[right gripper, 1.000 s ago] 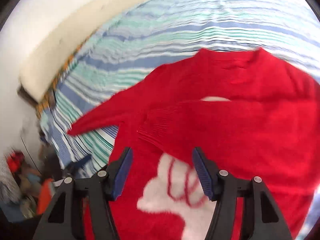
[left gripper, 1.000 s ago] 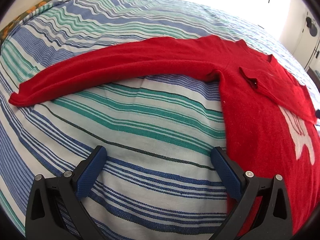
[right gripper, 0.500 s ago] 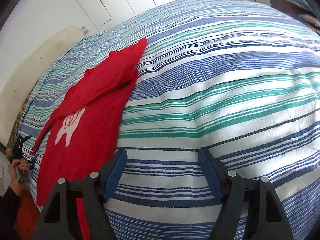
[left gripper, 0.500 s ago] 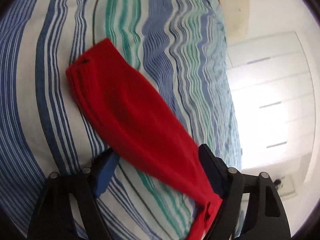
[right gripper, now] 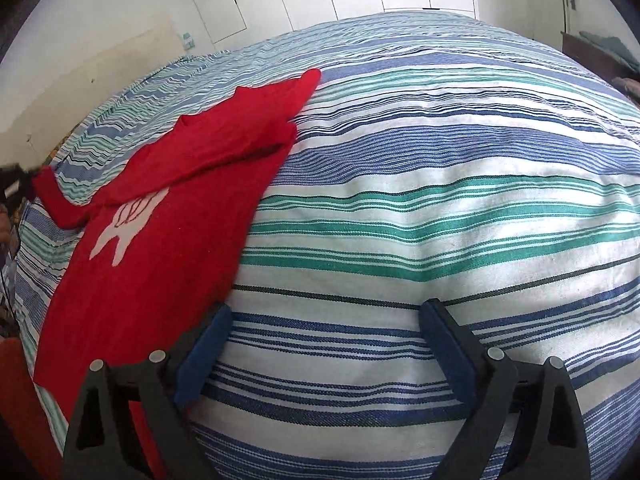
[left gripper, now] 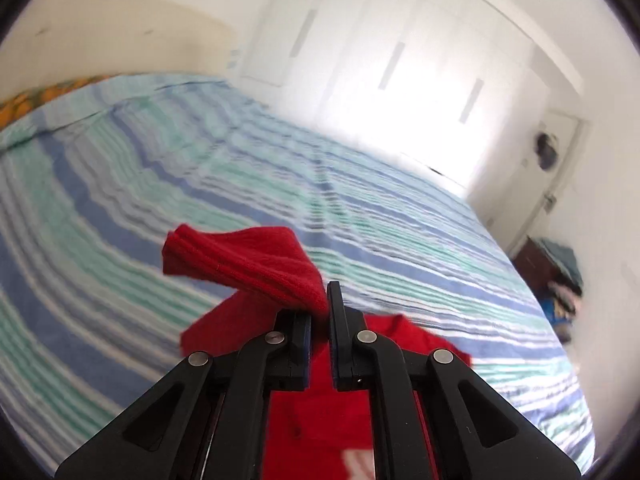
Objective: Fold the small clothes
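A small red sweater (right gripper: 160, 220) with a white motif lies flat on the striped bedspread (right gripper: 440, 200), at the left of the right wrist view. One sleeve is folded across its chest. My left gripper (left gripper: 320, 312) is shut on the cuff of the other sleeve (left gripper: 248, 264) and holds it up above the bed, over the sweater body (left gripper: 320, 408). That lifted sleeve (right gripper: 52, 196) also shows at the far left of the right wrist view. My right gripper (right gripper: 324, 344) is open and empty, low over bare bedspread just right of the sweater's hem.
White wardrobe doors (left gripper: 400, 60) stand behind the bed. A cream headboard (left gripper: 100, 40) is at the left. A dark wooden stand with piled clothes (left gripper: 560, 272) sits past the bed's right edge. Wide bedspread stretches right of the sweater.
My left gripper has closed on the sleeve cuff and lifted it off the bed, swinging toward the sweater body. My right gripper has moved off the sweater to the bedspread beside it and stays open.
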Tool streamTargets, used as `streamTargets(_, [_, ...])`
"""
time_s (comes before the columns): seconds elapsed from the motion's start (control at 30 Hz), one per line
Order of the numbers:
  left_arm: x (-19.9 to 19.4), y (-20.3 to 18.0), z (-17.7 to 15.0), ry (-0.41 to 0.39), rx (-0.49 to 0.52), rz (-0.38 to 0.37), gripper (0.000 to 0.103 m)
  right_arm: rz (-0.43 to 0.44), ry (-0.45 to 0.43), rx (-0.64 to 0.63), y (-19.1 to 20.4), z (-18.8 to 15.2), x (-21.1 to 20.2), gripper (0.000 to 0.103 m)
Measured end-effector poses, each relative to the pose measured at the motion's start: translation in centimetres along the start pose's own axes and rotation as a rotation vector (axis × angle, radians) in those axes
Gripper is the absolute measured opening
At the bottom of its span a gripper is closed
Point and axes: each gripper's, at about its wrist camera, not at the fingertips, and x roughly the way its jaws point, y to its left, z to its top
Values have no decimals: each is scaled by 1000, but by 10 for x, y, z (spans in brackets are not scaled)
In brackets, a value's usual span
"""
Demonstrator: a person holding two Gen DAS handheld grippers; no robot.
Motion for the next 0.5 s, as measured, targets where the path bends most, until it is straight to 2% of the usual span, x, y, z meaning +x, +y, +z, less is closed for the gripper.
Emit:
streamTargets(0.03, [14, -39, -5, 19, 68, -43, 7, 7, -2, 5, -1, 0, -1, 95])
streamTargets(0.1, [43, -94, -30, 88, 141, -89, 22, 20, -6, 15, -3, 0, -2, 95])
streamTargets(0.13, [60, -115, -51, 154, 154, -101, 55, 25, -7, 19, -3, 0, -2, 95])
streamTargets(0.17, [75, -129, -76, 228, 156, -83, 81, 27, -7, 20, -3, 0, -3, 95])
streamTargets(0.2, [83, -133, -99, 285, 157, -64, 82, 26, -7, 20, -3, 0, -3, 95])
streamTargets(0.23, [89, -133, -127, 354, 159, -45, 78, 25, -6, 19, -3, 0, -3, 95])
streamTargets(0.27, [86, -127, -146, 406, 152, -42, 69, 25, -6, 18, -2, 0, -3, 95])
streamTargets(0.33, [66, -106, -179, 480, 116, -56, 64, 30, -8, 21, -3, -1, -5, 95])
streamTargets(0.4, [41, -75, -180, 463, 84, -26, 64, 37, -11, 25, -3, -1, -5, 95])
streamTargets(0.5, [12, -7, -148, 382, 42, 77, 64, 48, -15, 30, -5, -2, -5, 95])
